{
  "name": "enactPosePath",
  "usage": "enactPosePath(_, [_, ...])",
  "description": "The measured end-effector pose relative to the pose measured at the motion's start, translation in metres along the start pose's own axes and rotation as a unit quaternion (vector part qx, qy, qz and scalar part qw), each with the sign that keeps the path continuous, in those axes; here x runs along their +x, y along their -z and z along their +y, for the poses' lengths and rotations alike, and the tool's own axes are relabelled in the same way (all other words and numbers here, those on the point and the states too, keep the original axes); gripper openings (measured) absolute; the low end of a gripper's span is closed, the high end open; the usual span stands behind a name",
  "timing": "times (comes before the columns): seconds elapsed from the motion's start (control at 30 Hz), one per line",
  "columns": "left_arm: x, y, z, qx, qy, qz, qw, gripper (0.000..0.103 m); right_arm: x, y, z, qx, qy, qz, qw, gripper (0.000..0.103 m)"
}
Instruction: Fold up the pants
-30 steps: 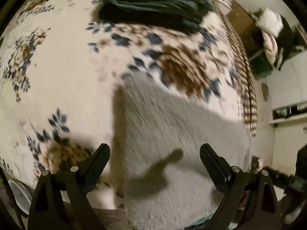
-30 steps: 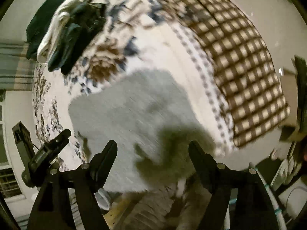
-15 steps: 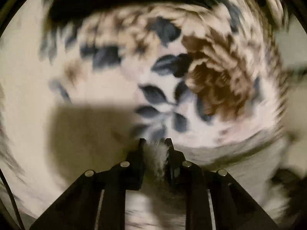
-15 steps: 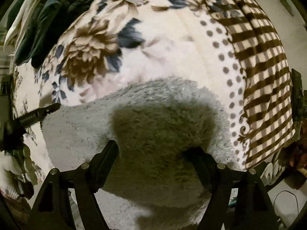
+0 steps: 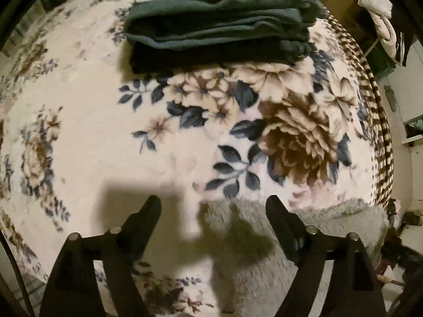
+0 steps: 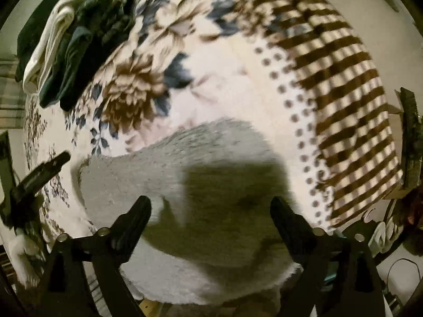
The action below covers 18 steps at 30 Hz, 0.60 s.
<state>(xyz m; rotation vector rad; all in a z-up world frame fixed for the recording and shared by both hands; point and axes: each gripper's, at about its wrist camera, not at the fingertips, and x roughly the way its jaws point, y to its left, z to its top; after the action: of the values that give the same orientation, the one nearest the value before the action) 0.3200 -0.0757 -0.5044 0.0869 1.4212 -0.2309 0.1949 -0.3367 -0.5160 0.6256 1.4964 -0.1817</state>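
The grey fluffy pants [image 5: 330, 224] lie folded flat on a floral blanket [image 5: 79, 105] near its front edge. My left gripper [image 5: 212, 202] points straight down over their left edge. Its jaws are opening and nothing is pinched between them. In the right wrist view the pants [image 6: 158, 163] fill the lower middle. My right gripper [image 6: 210, 202] hovers over them with its jaws opening wide and the pads clear of the cloth. The left gripper [image 6: 39, 174] shows at that view's left edge.
A stack of folded dark green and cream clothes [image 5: 219, 31] sits at the blanket's far side, also in the right wrist view [image 6: 76, 52]. A brown checked border [image 6: 343, 105] runs along the blanket's right side, with furniture and clutter beyond it.
Half a second ago my left gripper was shut on a tuft of the grey pants; it has let go, opened and drawn back. My right gripper has spread wider and sunk closer to the pants.
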Motion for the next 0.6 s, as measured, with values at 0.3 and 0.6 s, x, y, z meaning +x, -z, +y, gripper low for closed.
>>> enactPosePath(0.3, [0.01, 0.015, -0.012, -0.018, 0.015, 0.015, 0.9996, 0.101, 0.034, -0.005, -0.038, 0.029, -0.066, 0.045, 0.996, 0.033])
enactPosePath(0.6, [0.019, 0.052, -0.018, -0.05, 0.072, 0.024, 0.9958, 0.103, 0.021, -0.003, -0.077, 0.075, -0.103, 0.04, 0.991, 0.052])
